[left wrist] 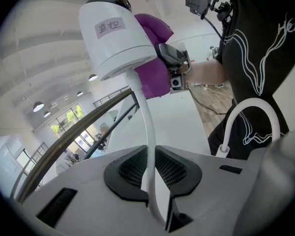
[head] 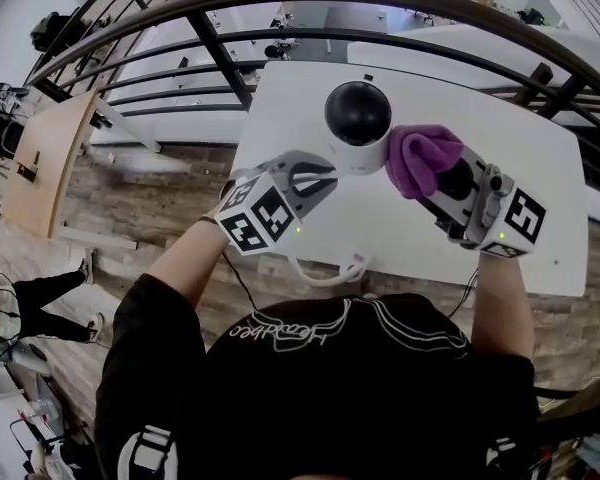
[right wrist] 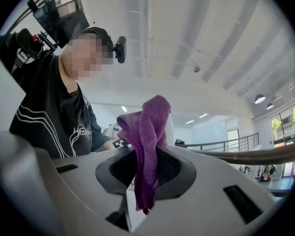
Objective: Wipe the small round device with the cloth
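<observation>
The small round device (head: 358, 128) is white with a black dome and a label on its side (left wrist: 115, 33). Its white cable (left wrist: 147, 146) runs down between the jaws of my left gripper (head: 325, 176), which is shut on it just below the device. The cable's slack loops near my body (head: 325, 273). My right gripper (head: 445, 178) is shut on a purple cloth (head: 420, 156), and the bunched cloth (left wrist: 155, 77) presses against the device's right side. In the right gripper view the cloth (right wrist: 147, 132) hides most of the device. I cannot tell whether the device rests on the table.
A white table (head: 540, 168) lies under both grippers, with its near edge by my body. A dark curved railing (head: 280, 38) crosses behind it. To the left stand a wooden desk (head: 50, 158) and a person (head: 40, 298) on the wood floor.
</observation>
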